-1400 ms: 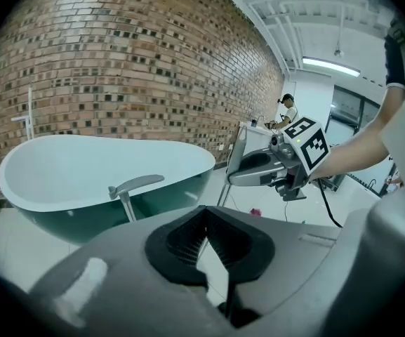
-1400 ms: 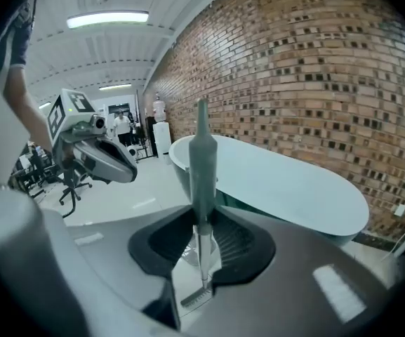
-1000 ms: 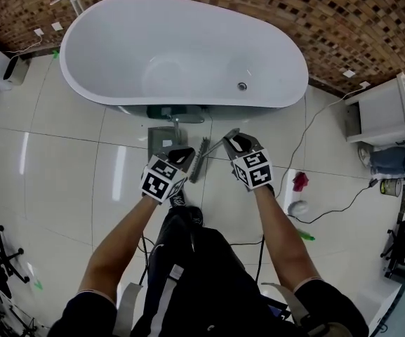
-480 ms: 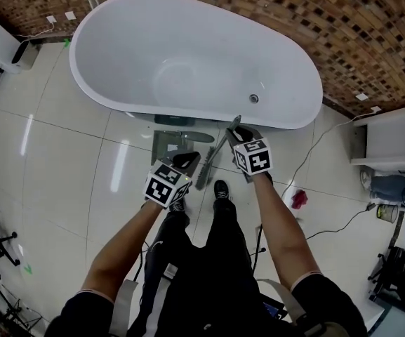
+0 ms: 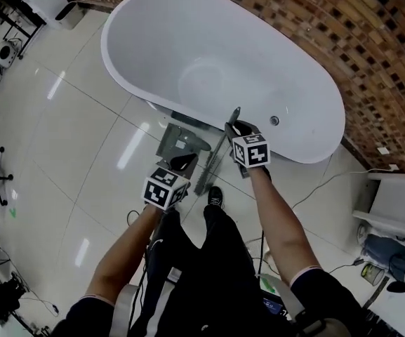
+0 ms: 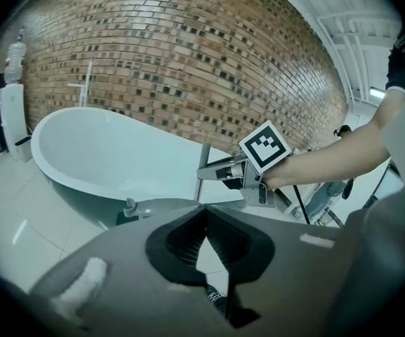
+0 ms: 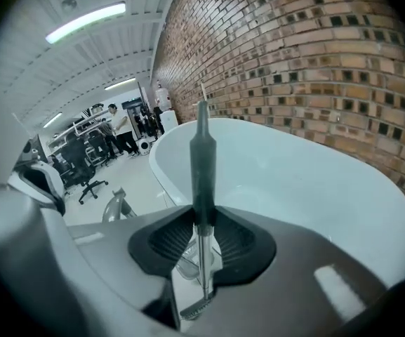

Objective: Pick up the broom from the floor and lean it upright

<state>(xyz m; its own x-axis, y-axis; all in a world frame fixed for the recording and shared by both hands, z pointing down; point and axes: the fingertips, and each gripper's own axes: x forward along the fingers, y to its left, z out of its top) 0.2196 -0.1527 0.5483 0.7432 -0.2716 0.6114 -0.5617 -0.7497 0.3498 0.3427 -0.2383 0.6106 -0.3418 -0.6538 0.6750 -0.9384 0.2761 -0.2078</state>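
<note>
The broom (image 5: 215, 153) has a dark grip, a thin metal shaft and a bristle head low by the floor. My right gripper (image 5: 231, 129) is shut on the grip, whose tip sticks up against the white bathtub's rim (image 5: 307, 154). In the right gripper view the broom's grip (image 7: 202, 153) stands upright between the right gripper (image 7: 202, 220) pads, with the bristle head below. My left gripper (image 5: 186, 162) hangs to the left of the broom head, apart from it. In the left gripper view the left gripper (image 6: 203, 213) has its tips together and holds nothing; the broom shaft (image 6: 203, 170) shows beyond.
The oval tub fills the far side, against a brick wall (image 5: 370, 41). A grey dustpan-like piece (image 5: 180, 140) lies on the tiles at the tub's foot. My shoe (image 5: 215, 196) is just behind the broom head. A white cabinet (image 5: 399, 206) and cables lie to the right.
My right gripper has carried the broom up to the tub's rim, and the handle stands steeper. The left gripper has rolled and drifted a little, staying beside the broom head.
</note>
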